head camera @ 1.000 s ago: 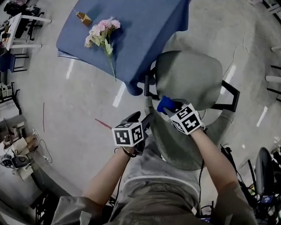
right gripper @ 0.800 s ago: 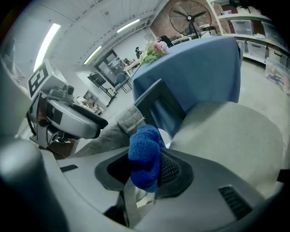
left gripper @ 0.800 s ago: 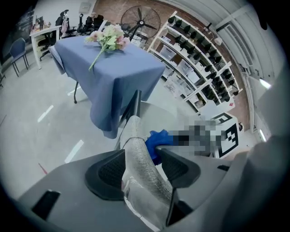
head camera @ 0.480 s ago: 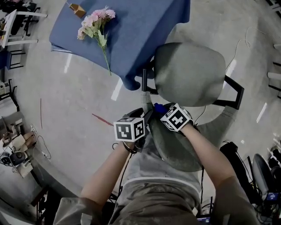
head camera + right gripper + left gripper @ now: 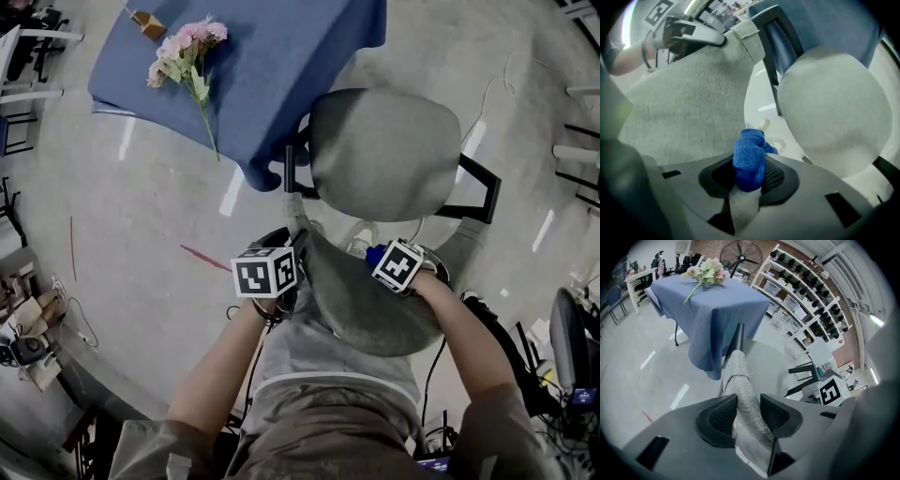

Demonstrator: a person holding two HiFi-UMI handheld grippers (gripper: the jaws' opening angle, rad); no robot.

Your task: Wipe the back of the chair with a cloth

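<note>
Left hand-held gripper (image 5: 749, 412): jaws closing on the side edge of the chair's grey fabric backrest (image 5: 740, 376), which fills the gap between the two pads. In the head view its marker cube sits at the backrest's left end.

Right hand-held gripper (image 5: 749, 177): jaws clamped on a bunched blue cloth (image 5: 749, 157), whose wad sticks out past the pads.

Location of cloth: at the right end of the backrest, on the side facing the seat. Whether it touches the fabric cannot be told.

Chair (image 5: 384, 155): grey padded seat, black armrests (image 5: 476, 192), standing just beside the corner of a counter (image 5: 281, 56) draped in blue.

On counter: spray of pink flowers (image 5: 183, 52), small brown block (image 5: 147, 22).

Floor (image 5: 141, 206): pale, glossy.
</note>
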